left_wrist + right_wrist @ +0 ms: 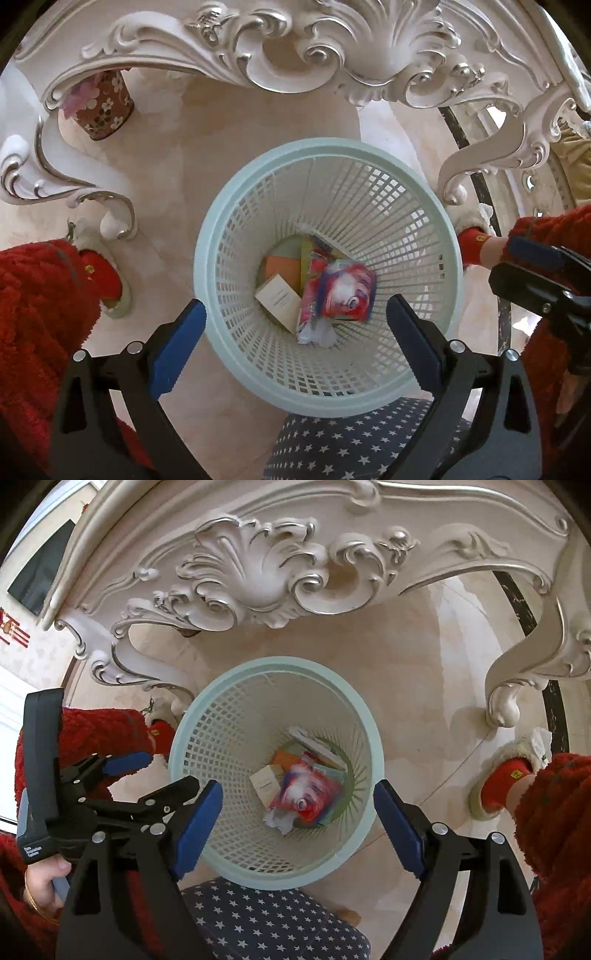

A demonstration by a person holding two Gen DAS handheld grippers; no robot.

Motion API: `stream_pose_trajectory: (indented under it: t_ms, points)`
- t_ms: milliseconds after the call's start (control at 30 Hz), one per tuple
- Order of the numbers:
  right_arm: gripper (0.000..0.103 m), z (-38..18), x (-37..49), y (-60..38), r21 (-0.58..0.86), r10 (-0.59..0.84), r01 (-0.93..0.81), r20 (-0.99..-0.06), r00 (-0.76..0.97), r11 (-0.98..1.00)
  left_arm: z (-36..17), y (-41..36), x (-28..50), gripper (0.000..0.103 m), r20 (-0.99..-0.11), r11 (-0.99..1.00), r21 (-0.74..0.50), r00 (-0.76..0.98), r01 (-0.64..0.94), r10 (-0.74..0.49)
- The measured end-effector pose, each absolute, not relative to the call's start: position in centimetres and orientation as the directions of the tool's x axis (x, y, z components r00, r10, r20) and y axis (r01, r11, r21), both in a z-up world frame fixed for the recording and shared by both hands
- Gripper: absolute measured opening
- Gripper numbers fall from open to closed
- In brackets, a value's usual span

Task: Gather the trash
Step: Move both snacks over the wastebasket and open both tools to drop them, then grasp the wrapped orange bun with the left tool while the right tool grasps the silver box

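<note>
**Over the bin, tongs empty**

Now both tongs gape with nothing between the jaws: your left gripper (295,338) and right gripper (297,825) hang directly above the pale green plastic lattice wastebasket (236,206). Keep clear of its rim. Below them lie a red-and-blue crumpled wrapper (345,293), a small cream card box (279,301) and white tissue (317,334).

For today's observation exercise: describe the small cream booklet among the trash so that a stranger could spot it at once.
Find the pale green mesh basket on the floor below the carved white table. At its bottom, the cream booklet lies left of the red-and-blue wrapper: the only plain, pale, printed piece.
</note>
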State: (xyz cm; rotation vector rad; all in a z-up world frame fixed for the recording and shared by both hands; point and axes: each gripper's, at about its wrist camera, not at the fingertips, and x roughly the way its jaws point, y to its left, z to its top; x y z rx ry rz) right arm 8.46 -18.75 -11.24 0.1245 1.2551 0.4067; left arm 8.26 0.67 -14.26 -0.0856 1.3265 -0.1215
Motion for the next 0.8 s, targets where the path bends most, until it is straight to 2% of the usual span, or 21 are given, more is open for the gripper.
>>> stream_pose_trajectory:
  t_ms: [167, 300, 533, 700, 800]
  points:
    - [0.08, -10.6, 8.4, -18.4, 0.288, 0.348, -0.236, -0.898, 0.27, 0.928, -13.9, 1.3, 8.5, 0.095, -0.951, 0.987, -0.158, 0.269, 0.008, -0.155]
    - [0.08, -7.9, 7.5, -19.1, 0.252, 0.331, -0.248, -0.872, 0.362, 0.935, -10.1, 3.1, 7.3, 0.095, -0.896, 0.987, -0.144, 0.432, -0.067, -0.101]
    - [0.08, 3.3, 7.4, -21.8, 0.147, 0.335, -0.325, -0.678, 0.654, 0.934, 0.7, 4.3, 7.3, 0.095, -0.771, 0.986, -0.132, 0.636, -0.106, -0.035]
    - [0.08, 8.9, 12.1, -22.8, 0.047, 0.324, -0.359, -0.552, 0.769, 0.932, 7.4, 1.6, 12.7, 0.095, -0.668, 1.0, -0.017, 0.743, 0.026, -0.031]
    - [0.08, 10.7, 16.9, -23.3, 0.033, 0.313, -0.35, -0.529, 0.789, 0.936, 9.3, 0.6, 18.2, 0.095, -0.658, 0.999, -0.001, 0.752, 0.052, -0.04]
